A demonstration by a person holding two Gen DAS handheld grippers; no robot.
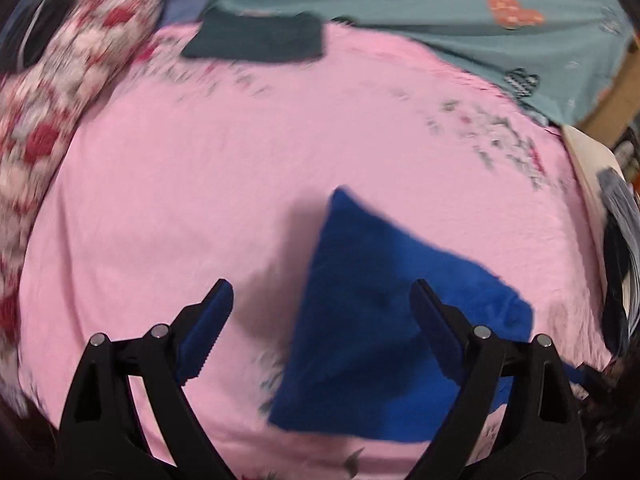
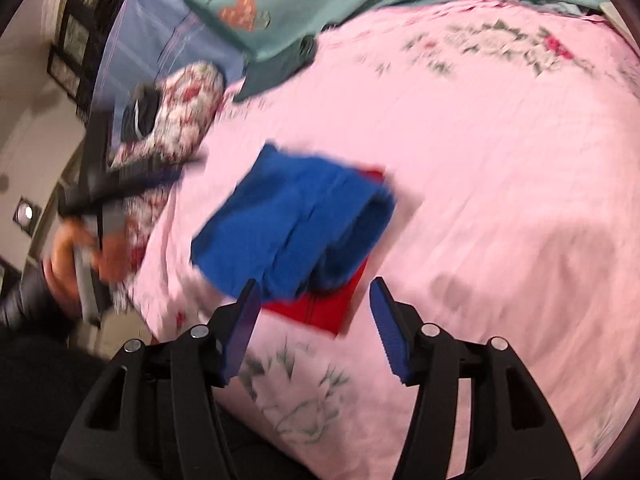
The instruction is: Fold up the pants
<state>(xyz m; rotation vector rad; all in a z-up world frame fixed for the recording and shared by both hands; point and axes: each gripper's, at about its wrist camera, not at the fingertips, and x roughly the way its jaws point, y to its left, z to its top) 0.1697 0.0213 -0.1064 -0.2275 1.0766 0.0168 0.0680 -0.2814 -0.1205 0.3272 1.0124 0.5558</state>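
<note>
While both the left gripper (image 1: 322,312) and right gripper (image 2: 314,308) gape wide (holding nothing), folded blue pants (image 2: 292,220) rest on a pink bedsheet (image 2: 480,180).

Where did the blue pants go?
The folded blue pants lie on the pink bedsheet, on top of a red garment, just ahead of the open right gripper.

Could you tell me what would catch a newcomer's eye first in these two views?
The bright blue pants stand out most, lying folded in a bundle on the pink floral bedsheet, with a red garment showing from beneath them. Both the left gripper and the right gripper are open and hold nothing. At the far edge lies a teal blanket with heart prints.
</note>
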